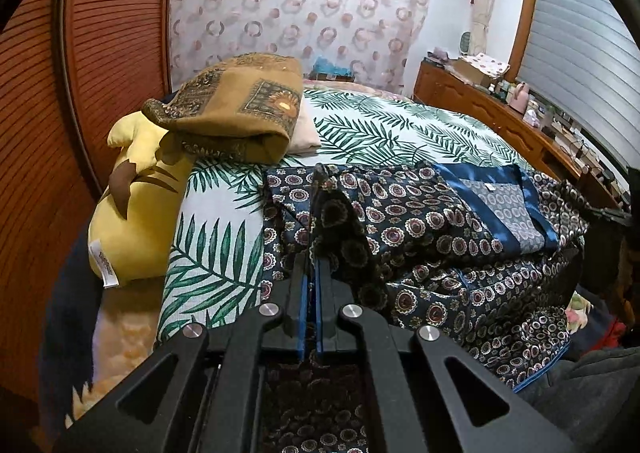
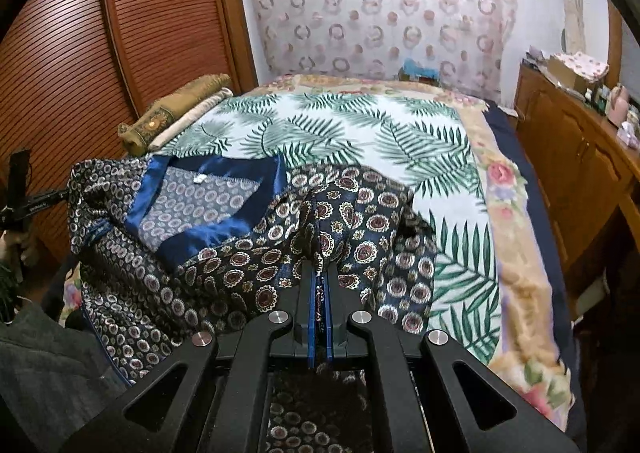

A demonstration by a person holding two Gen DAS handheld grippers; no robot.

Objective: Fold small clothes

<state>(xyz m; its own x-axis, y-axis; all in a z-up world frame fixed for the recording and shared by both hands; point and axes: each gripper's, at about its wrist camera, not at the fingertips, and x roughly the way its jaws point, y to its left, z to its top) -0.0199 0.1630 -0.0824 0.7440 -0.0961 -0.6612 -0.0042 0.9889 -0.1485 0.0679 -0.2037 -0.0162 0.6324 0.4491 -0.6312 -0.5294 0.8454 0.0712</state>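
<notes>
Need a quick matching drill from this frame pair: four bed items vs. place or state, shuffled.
Items:
1. navy medallion-print garment
2. yellow plush toy
3. brown patterned folded blanket
4. wooden dresser

Place or state:
A. along the wall beside the bed
B. at the bed's edge by the slatted wooden doors
C. pinched by both grippers
D. folded, its end overlapping the plush toy

Pairs: 1-C, 2-B, 3-D, 4-A
</notes>
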